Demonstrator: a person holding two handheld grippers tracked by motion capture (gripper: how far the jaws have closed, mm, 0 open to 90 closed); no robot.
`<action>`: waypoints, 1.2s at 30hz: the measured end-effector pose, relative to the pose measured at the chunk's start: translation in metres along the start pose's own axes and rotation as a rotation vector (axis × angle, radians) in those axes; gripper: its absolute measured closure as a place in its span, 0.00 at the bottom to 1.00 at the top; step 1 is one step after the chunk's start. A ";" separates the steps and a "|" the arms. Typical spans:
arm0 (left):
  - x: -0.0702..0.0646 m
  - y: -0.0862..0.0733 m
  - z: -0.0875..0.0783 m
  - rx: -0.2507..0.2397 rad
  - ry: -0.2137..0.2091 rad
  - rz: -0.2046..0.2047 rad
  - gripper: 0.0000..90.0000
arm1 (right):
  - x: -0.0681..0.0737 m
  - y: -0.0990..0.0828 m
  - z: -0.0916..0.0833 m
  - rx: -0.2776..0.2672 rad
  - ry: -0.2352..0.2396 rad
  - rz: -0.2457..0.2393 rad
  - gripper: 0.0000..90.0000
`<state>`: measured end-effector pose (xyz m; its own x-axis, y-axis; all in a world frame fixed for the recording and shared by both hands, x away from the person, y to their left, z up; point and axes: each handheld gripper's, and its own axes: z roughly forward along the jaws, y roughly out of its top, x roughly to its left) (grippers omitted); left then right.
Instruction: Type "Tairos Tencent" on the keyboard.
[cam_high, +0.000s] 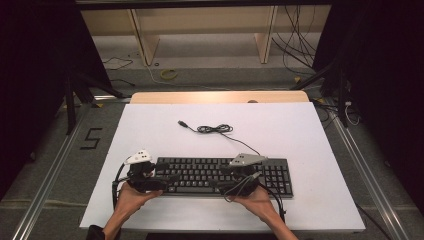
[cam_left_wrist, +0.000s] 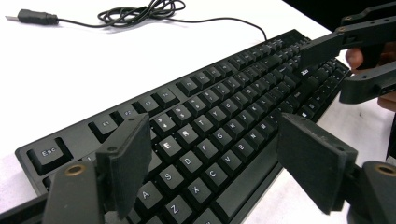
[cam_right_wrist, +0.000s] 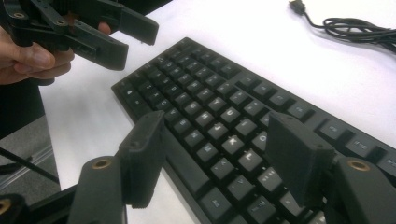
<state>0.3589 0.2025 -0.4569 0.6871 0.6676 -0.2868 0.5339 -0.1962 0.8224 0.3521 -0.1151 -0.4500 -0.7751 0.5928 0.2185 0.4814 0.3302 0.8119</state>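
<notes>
A: Where's the kbd?
B: Black keyboard (cam_high: 222, 176) lies flat on the white bench (cam_high: 300, 135), near the front edge, long side running left-right. In the left gripper view the Esc key end sits closest to the camera.

A: Its cable?
B: Black cable (cam_high: 215, 129) runs off the back of the kbd, coiled loosely mid-bench, ending in a USB plug (cam_high: 183, 123) lying free on the white surface, well apart from the kbd.

A: Left gripper?
B: Left gripper (cam_left_wrist: 212, 161) is released, jaws spread wide, nothing btwn them. It hangs over the kbd's left end, around the letter rows; can't tell if a jaw touches the keys. Person's left hand (cam_high: 131, 196) holds it from the front edge.

A: Right one?
B: Right gripper (cam_right_wrist: 217, 154) also released, jaws wide apart, nothing held. It sits over the right part of the kbd, near the front edge. Right hand (cam_high: 255, 199) behind it.

A: Do they see each other?
B: Yes, each gripper view shows the other gripper farther off across the kbd, jaws parted, with fingers wrapped on its body.
</notes>
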 end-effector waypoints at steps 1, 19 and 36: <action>0.000 0.000 0.000 -0.001 -0.001 0.004 0.29 | 0.001 0.000 0.001 0.002 0.002 -0.001 0.44; -0.004 -0.008 -0.008 -0.020 -0.013 0.013 0.28 | 0.008 0.001 0.016 0.072 0.016 -0.014 0.70; -0.005 -0.013 -0.012 -0.028 -0.021 0.008 0.28 | 0.020 -0.003 0.038 0.140 0.036 -0.050 1.00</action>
<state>0.3428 0.2102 -0.4603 0.7019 0.6506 -0.2899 0.5142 -0.1813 0.8383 0.3511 -0.0764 -0.4686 -0.8124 0.5474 0.2008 0.4924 0.4597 0.7391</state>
